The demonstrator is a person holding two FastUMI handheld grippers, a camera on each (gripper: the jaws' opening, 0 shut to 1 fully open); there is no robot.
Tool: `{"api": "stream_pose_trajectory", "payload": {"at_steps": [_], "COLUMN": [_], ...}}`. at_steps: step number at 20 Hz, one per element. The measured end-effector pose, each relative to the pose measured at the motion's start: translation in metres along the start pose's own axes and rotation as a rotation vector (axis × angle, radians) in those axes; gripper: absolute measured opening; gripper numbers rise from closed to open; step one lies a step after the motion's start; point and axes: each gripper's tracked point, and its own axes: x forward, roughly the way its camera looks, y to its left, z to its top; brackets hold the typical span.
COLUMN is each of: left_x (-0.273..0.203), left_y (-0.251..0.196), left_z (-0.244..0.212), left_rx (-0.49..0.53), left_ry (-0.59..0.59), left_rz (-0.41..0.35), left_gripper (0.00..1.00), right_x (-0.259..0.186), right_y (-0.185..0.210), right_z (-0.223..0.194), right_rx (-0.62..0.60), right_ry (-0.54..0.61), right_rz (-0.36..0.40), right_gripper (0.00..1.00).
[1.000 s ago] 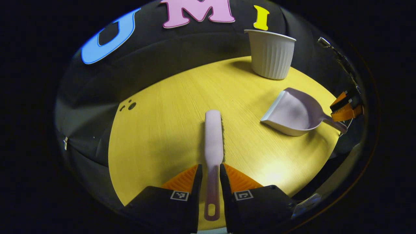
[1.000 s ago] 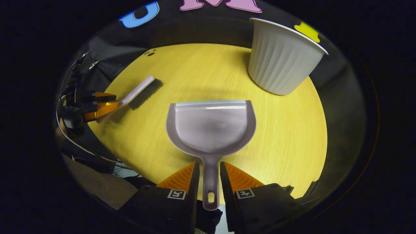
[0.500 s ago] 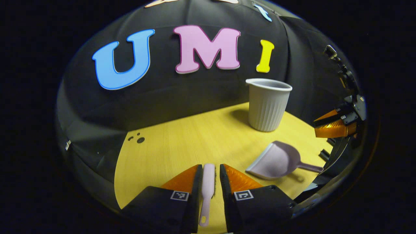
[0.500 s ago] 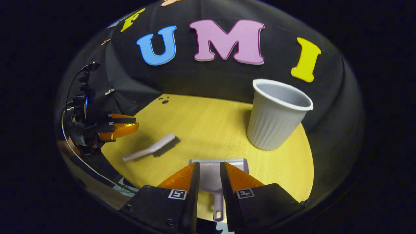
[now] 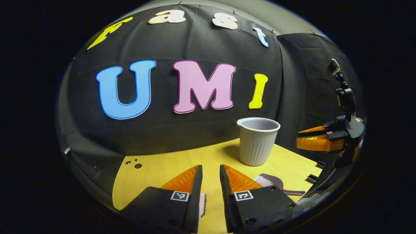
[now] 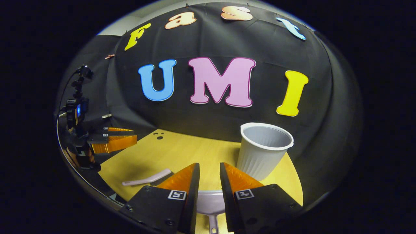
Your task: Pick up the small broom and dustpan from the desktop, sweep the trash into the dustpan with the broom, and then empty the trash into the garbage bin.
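Hovering above the table (image 6: pixel 182 152), my left gripper (image 5: pixel 211 170) and right gripper (image 6: pixel 209 169) hold nothing, jaws slightly parted; broom (image 6: pixel 146 178) lies near left, dustpan (image 6: pixel 209 203) beneath me, bin (image 6: pixel 263 149) far right

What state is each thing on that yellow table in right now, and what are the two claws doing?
Small broom: lying flat on the table, not gripped.
Dustpan: resting on the table, not gripped.
Garbage bin: upright, open at the top; no trash visible inside.
Left gripper: open, holding nothing, raised above the table.
Right gripper: open, holding nothing, above the dustpan.
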Motion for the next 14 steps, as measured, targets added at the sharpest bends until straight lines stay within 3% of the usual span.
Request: {"api": "stream_pose_trajectory", "payload": {"at_steps": [14], "left_x": [-0.004], "left_y": [-0.008], "left_z": [0.009], "left_rx": [0.048], "left_ry": [-0.022], "left_rz": [-0.02], "left_gripper": [0.36], "right_x": [-0.001], "right_y": [0.01], "right_z": [0.01], "right_rx": [0.004], "right_ry": [-0.003], "right_rz": [-0.027], "right_gripper": [0.4]}}
